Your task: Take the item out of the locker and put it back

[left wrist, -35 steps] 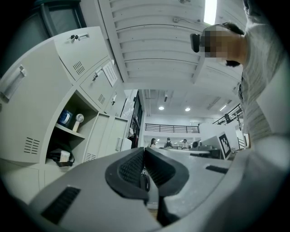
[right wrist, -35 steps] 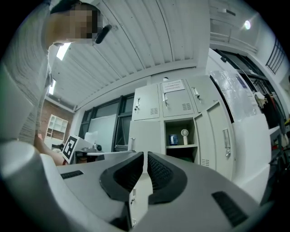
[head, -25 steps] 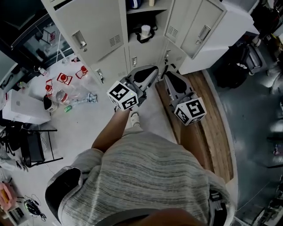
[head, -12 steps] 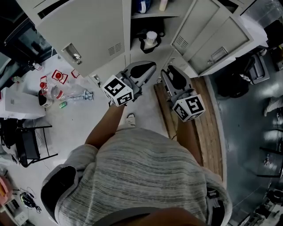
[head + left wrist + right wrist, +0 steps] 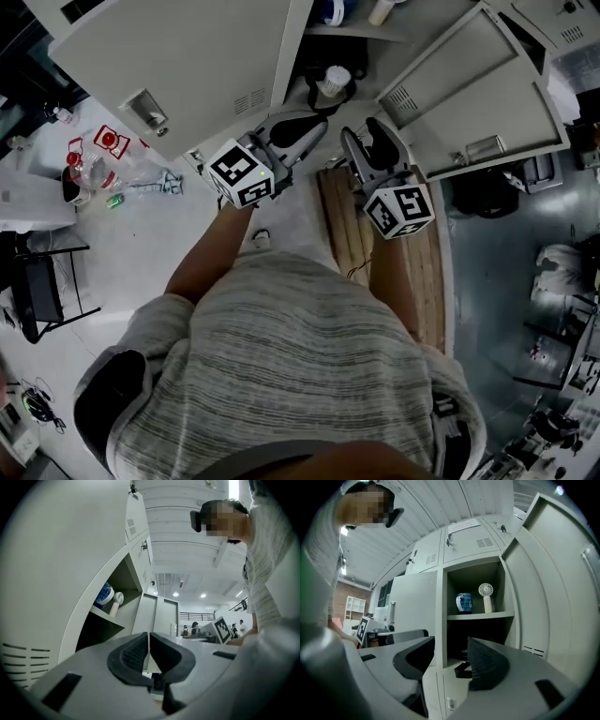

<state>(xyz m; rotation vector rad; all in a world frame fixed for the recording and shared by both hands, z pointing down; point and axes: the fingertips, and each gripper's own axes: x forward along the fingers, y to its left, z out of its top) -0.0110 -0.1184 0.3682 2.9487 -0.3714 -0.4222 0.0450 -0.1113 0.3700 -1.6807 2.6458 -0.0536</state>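
**Approach to the open locker, right jaws parting**

Since the earlier head views, both grippers have travelled forward towards the tall grey sheet-metal locker (image 5: 441, 616). Its open compartments now lie just ahead of their tips.

- **Grippers.** The left gripper (image 5: 148, 637) has its ribbed black pads pressed together on nothing. The right gripper (image 5: 450, 644) has just been opening its jaws, which stand apart with only air between them.
- **Step in hand.** This is judged to be the reach for removal, as nothing has yet been taken out.
- **Contents.** On the upper shelf stand a rounded blue mug (image 5: 464, 603) and, just beside it, a small white plastic fan (image 5: 486, 597) with a round grille on a straight stem. In the darker compartment below sits a soft black bag (image 5: 314, 92) bearing a white round-topped object (image 5: 334, 79). Which of these is the item to fetch cannot be told.
- **Next move.** The parted jaws must be steered between the flat left door (image 5: 187, 56) and the right door (image 5: 487, 94), both swung out. They must then be squared round the chosen thing and closed.
- **Handling.** The smooth, hard mug and the slim fan would likely need a centred grip, whereas the bag would yield.
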